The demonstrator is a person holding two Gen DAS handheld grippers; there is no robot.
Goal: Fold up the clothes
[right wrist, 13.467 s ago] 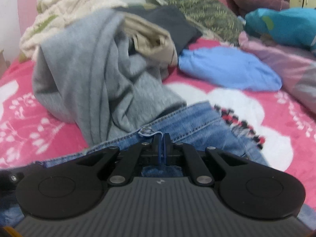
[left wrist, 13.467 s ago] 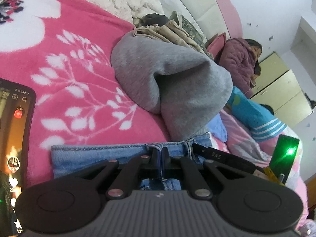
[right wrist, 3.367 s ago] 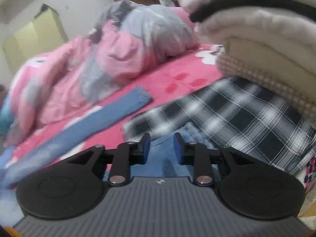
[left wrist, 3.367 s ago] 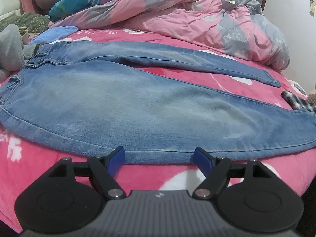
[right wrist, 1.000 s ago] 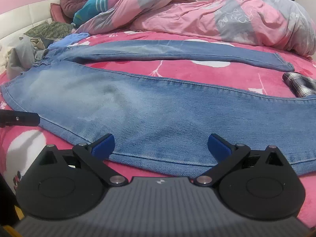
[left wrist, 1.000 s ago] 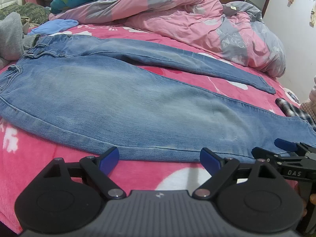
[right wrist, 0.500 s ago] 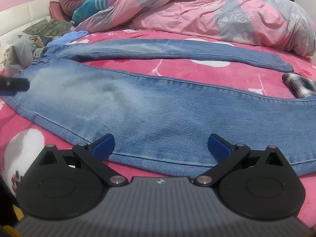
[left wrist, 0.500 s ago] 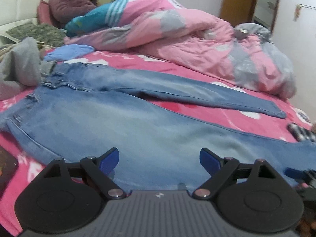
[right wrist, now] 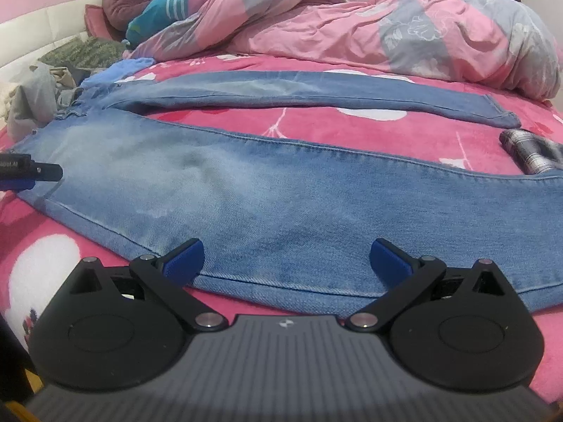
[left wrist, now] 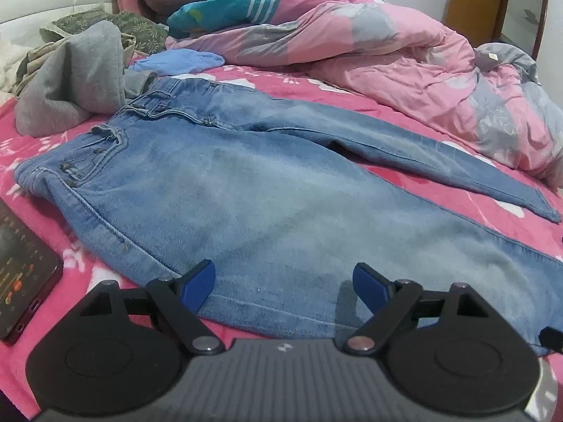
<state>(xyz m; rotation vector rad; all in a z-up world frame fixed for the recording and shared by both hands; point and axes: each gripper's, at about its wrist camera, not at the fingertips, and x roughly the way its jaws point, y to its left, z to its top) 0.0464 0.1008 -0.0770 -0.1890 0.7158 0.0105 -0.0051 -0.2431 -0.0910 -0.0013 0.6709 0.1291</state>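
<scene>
Currently spread flat just ahead of both wide-parted grippers: blue jeans on a pink blanket. Left gripper narrowing slightly, right gripper gaping, neither gripping anything.

i count one pair of jeans, one grey sweatshirt, one blue garment, one phone, one plaid cloth, two grippers: left gripper, right gripper.
</scene>
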